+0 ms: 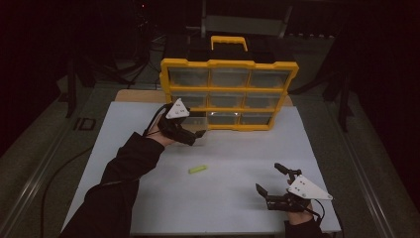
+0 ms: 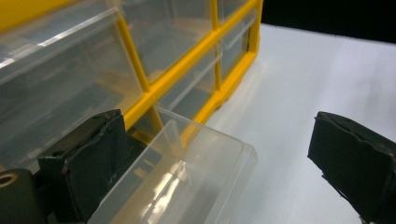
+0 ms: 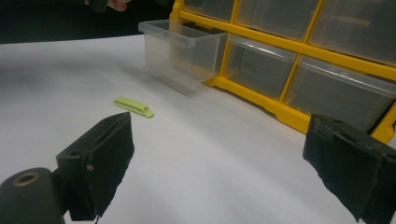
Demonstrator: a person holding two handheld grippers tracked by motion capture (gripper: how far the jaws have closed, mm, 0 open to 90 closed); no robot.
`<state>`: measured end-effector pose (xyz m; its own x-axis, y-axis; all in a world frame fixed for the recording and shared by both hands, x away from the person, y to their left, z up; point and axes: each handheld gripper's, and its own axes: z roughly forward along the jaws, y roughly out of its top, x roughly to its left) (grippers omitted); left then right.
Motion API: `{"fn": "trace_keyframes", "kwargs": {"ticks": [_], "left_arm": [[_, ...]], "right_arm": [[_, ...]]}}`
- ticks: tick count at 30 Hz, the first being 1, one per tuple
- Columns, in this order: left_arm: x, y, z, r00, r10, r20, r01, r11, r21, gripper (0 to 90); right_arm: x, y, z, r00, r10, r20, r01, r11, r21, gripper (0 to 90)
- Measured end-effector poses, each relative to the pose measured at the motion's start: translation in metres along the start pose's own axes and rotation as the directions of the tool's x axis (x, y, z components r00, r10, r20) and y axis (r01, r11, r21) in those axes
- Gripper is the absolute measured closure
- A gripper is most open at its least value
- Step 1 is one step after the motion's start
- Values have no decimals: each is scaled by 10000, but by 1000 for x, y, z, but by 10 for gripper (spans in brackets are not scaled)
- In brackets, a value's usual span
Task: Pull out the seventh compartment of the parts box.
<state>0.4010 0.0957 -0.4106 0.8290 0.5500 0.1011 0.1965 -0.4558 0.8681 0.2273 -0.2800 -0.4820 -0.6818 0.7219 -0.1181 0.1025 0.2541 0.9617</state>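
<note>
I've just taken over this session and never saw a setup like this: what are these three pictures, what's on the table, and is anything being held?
A person holds a two-jaw gripper in each hand. The high view looks down on the white table; the other two pictures come from cameras riding on each gripper.

A yellow drawer organizer stands at the far side, its bottom-left clear drawer pulled out. A small green piece lies mid-table.

The left gripper sits at that drawer, jaws wide, gripping nothing. The right gripper rests open near the table's front edge, empty.
</note>
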Motion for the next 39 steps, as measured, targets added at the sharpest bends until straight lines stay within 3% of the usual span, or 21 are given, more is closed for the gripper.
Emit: {"fn": "trace_keyframes", "kwargs": {"ticks": [6,20,39], "left_arm": [[2,-4,-13,9998,-162,-140,157,9993,-339,30],[4,-34,-63,9961,-613,-633,559,9948,-846,21],[-10,-82,-131,9839,-1284,-1239,1087,9820,-1548,17]], "right_arm": [[0,0,0,10000,38,8,-38,10000,3,86],[-1,0,0,9998,171,-61,-171,9999,14,86],[0,1,2,9998,176,-87,-176,9998,2,86]]}}
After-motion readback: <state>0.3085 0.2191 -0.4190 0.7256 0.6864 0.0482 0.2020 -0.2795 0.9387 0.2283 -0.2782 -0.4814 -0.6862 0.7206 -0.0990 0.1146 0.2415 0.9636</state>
